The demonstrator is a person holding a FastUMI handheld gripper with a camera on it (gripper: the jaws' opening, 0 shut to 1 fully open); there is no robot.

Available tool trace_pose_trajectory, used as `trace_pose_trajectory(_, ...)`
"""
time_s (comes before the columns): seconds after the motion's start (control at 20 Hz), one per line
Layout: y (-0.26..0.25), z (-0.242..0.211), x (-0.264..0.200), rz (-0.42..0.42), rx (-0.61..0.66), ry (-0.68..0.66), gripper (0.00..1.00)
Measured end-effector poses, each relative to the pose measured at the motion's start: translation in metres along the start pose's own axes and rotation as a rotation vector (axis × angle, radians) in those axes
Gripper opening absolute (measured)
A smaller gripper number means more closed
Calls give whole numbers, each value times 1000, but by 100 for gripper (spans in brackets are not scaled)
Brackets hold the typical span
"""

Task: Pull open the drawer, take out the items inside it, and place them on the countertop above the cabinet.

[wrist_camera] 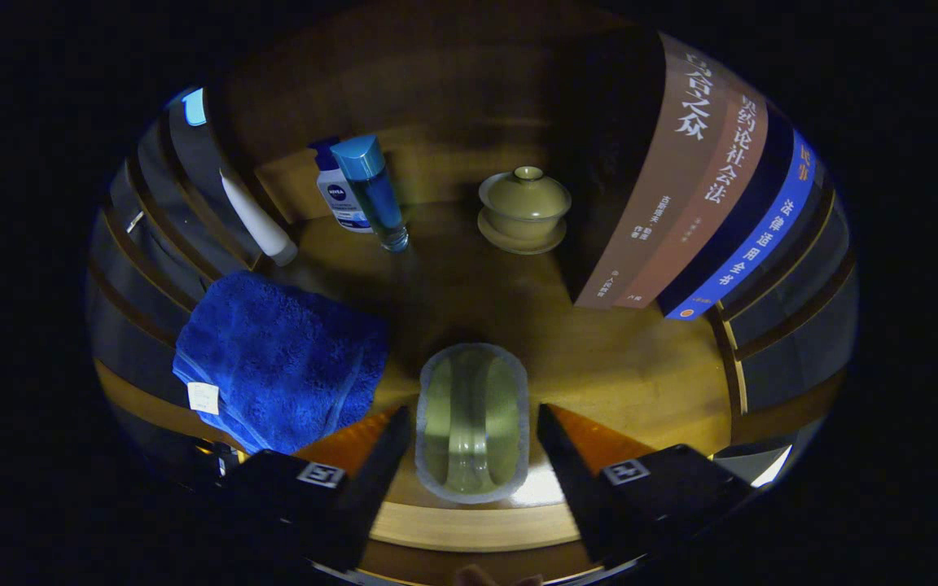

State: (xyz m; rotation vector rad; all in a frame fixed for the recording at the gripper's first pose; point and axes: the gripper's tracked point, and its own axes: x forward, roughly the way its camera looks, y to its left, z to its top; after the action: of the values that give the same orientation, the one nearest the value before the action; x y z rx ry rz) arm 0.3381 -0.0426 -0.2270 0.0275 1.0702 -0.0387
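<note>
A translucent, pale-green oval dish (473,419) with a frosted rim rests on the wooden countertop (632,366), close to its front edge. My gripper (473,411) is open. Its two black fingers (383,456) flank the dish on either side, with a thin gap showing at each side. A folded blue towel (282,362) lies on the countertop just left of the left finger.
Beyond the fingers stand a blue-capped bottle (375,195), a white-and-blue bottle (337,191) behind it, a white tube (257,220) leaning at the left, and a lidded olive tea bowl (524,207). Several upright books (697,187) stand at the right. Wooden shelf slats curve along both sides.
</note>
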Motion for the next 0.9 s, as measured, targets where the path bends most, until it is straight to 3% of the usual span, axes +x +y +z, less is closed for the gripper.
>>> trace_pose_trajectory(0.05,2,1,-2,4,3,-13,98)
trace_pose_trajectory(0.4,9,-7,-39,46,-15,-170,98)
trace_pose_trajectory(0.9,40,-66,-183,192,-4,-622,100)
